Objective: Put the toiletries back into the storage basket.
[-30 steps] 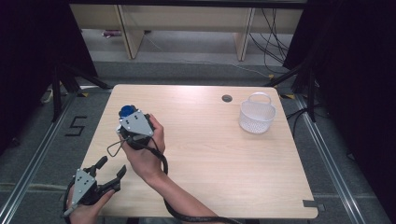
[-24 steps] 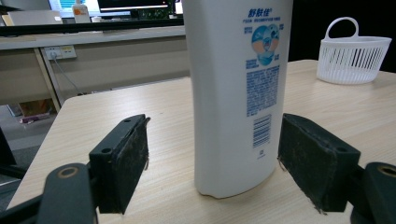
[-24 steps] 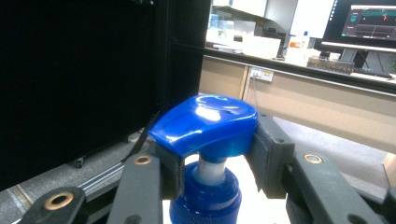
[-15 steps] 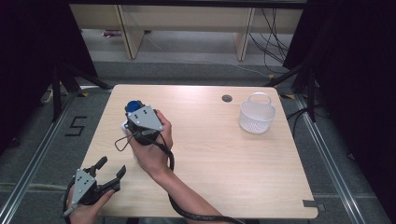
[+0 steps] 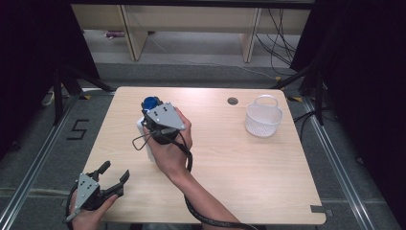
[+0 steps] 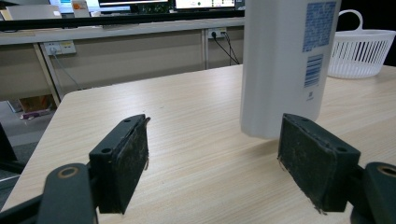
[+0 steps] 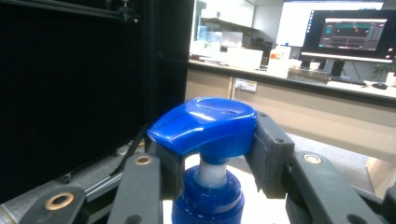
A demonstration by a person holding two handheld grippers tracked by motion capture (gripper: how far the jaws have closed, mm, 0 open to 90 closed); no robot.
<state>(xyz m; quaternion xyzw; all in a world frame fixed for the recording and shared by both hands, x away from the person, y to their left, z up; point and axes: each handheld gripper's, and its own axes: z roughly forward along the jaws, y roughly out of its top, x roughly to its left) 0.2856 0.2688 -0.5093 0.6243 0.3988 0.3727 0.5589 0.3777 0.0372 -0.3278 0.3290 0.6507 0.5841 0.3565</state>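
A white pump bottle (image 5: 145, 136) with a blue pump head (image 5: 151, 102) stands upright at the left middle of the wooden table (image 5: 249, 163). My right gripper (image 5: 153, 114) is shut on that pump head (image 7: 205, 123), one black jaw on each side of it above the blue collar (image 7: 208, 200). In the left gripper view the bottle (image 6: 285, 65) rises just beyond the right jaw, its base close over the tabletop. My left gripper (image 5: 115, 169) rests at the table's near left corner, open, with bare wood between its pads (image 6: 126, 163).
A white lattice basket (image 5: 263, 117) with a handle stands at the far right of the table, also seen as the basket (image 6: 359, 51) behind the bottle. A small round cable hole (image 5: 232, 101) sits near the far edge. Shelving and cables lie beyond the table.
My right gripper has carried the bottle a little to the right and toward the far side of the table. The left gripper has stayed where it was.
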